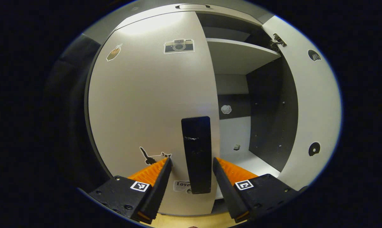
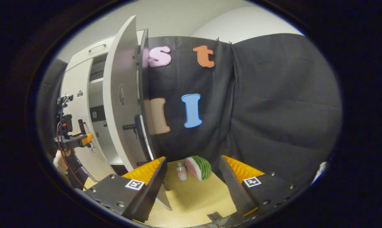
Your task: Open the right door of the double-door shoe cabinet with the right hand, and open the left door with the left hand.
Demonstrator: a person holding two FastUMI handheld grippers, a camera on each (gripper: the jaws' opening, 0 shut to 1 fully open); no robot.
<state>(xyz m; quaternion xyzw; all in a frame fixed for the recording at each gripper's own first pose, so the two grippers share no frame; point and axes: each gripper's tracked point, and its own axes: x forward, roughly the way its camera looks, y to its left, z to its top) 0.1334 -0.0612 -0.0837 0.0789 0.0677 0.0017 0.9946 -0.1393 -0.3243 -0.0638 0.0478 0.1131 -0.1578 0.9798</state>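
A: So, where does the cabinet stand?

B: In the left gripper view the tall pale-grey left door (image 1: 153,104) fills the middle of the frame and sits shut against the cabinet body. Its long black bar handle (image 1: 196,152) hangs at lower centre, right at the door's inner edge. The matching pale-grey right door (image 1: 311,104) is swung wide open at the right of the frame, so the white shelf (image 1: 241,52) and dark inner side wall (image 1: 270,117) show.

A: And the grippers?

B: The left gripper (image 1: 192,163) has its fingers spread apart, one on either side of the handle's lower half, neither pressing on it as far as I can tell. The right gripper (image 2: 192,163) is also spread wide with nothing between its fingers, well clear of the open door, facing the black cloth wall (image 2: 273,104).

A: What could go wrong?

B: I'd guess a weak or off-centre bite: if the fingers close too low on the bar, they could slide off its end as the door swings. Pulling straight back instead of following the hinge arc could twist the handle out too.

A: Anything nearby?

B: A watermelon slice (image 2: 199,167) and a small clear bottle (image 2: 181,172) on the wooden floor (image 2: 197,199), at bottom centre of the right gripper view.
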